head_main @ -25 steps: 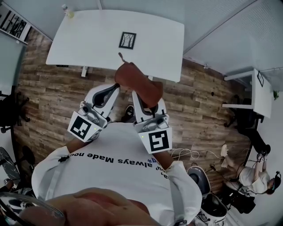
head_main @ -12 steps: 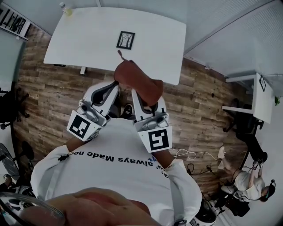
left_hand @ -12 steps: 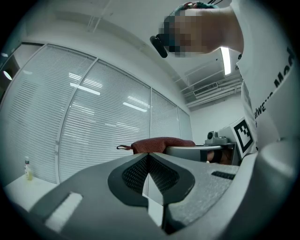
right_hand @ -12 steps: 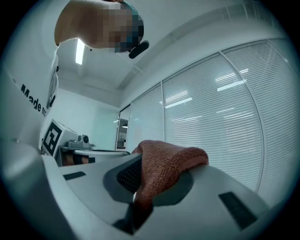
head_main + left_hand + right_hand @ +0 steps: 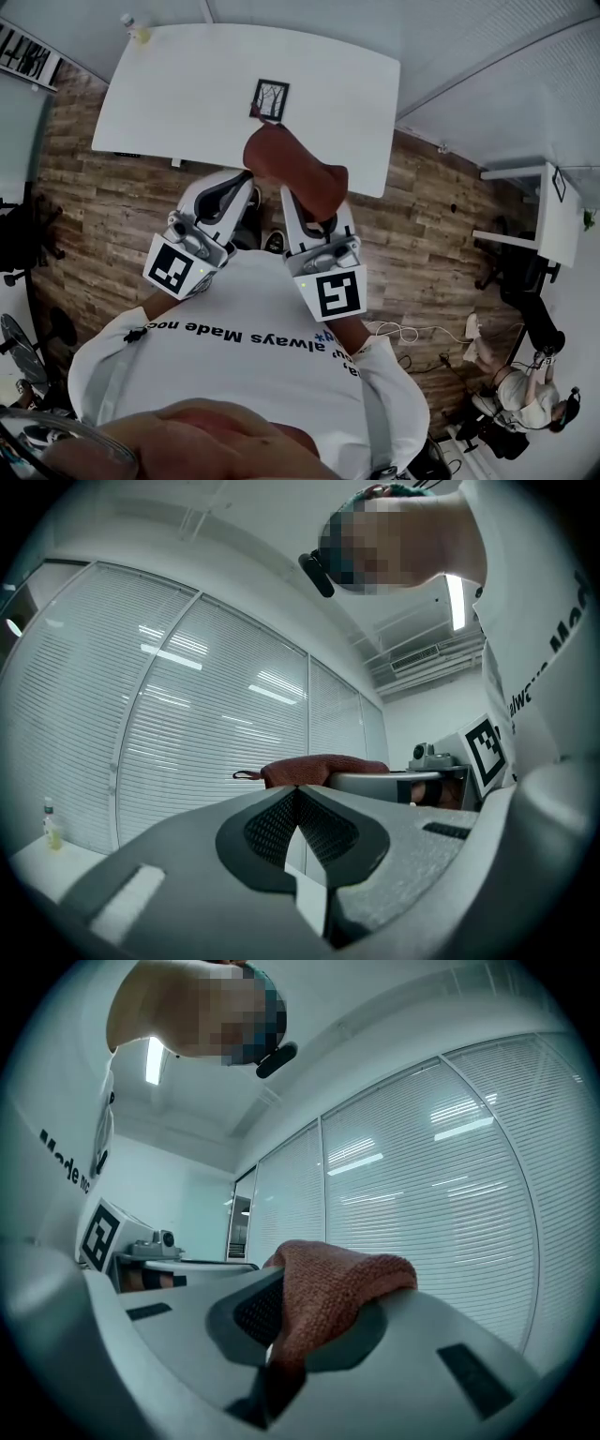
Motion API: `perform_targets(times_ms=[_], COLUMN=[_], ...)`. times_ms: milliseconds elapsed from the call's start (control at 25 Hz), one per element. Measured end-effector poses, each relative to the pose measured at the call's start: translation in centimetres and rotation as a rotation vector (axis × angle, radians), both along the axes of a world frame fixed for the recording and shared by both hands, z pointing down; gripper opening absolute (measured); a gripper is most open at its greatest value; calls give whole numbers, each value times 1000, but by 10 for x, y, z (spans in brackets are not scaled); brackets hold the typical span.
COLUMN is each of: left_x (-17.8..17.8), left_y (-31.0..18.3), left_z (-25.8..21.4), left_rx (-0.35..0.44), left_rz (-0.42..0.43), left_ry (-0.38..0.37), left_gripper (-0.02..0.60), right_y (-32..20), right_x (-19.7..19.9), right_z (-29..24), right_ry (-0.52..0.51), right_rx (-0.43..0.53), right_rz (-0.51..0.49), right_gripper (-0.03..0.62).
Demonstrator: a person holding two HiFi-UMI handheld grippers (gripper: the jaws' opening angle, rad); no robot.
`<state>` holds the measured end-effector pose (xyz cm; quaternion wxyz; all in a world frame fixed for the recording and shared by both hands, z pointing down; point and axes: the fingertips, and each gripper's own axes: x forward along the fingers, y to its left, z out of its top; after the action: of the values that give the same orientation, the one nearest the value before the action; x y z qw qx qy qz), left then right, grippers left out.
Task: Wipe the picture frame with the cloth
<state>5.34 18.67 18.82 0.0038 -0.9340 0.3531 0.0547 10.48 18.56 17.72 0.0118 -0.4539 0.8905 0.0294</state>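
A: Where does everything stand? Start big.

B: The white desk (image 5: 187, 84) lies ahead over a wooden floor (image 5: 94, 216). The person stands short of its near edge, so I'd judge that no wiping has begun.

A: And the 2 tools?

B: Both are held close to the chest and point toward the desk. The right hand-held gripper (image 5: 277, 1321) is clamped on the cloth (image 5: 295, 173). 1 fold is pinched deep between its jaws and the rest drapes over the tip. That leaves a soft pad out front for rubbing. The left hand-held gripper (image 5: 298, 797) has its jaws pressed together with nothing between them. It looks spare, perhaps kept free to steady the frame.

A: The frame itself?

B: The picture frame (image 5: 270, 99) lies flat and face up near the middle of the desk, well apart from both tools. In the head view the cloth's loop overlaps the frame's corner, but I take that as line of sight, not contact.

A: Anything smaller?

B: 1 little bottle (image 5: 136, 28) at the desk's far left corner, well away from the frame.
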Motion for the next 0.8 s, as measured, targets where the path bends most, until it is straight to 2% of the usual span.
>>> perform_targets(times_ms=[480,640,800], left_x=[-79,-100,-106], left_y=[-113,-143,-167], left_z=[1,3,5], left_rx=[-15,-8,-10], left_rz=[-3,11,31], left_ry=[11,6,12], left_gripper=[3,3,3], right_y=[-115,-145,-168], right_x=[-78,-93,-96], right_z=[-6,-6,-3], right_ry=[30,43,43], right_rx=[4,3,1], right_rz=[3,32,60], right_gripper=[31,31,31])
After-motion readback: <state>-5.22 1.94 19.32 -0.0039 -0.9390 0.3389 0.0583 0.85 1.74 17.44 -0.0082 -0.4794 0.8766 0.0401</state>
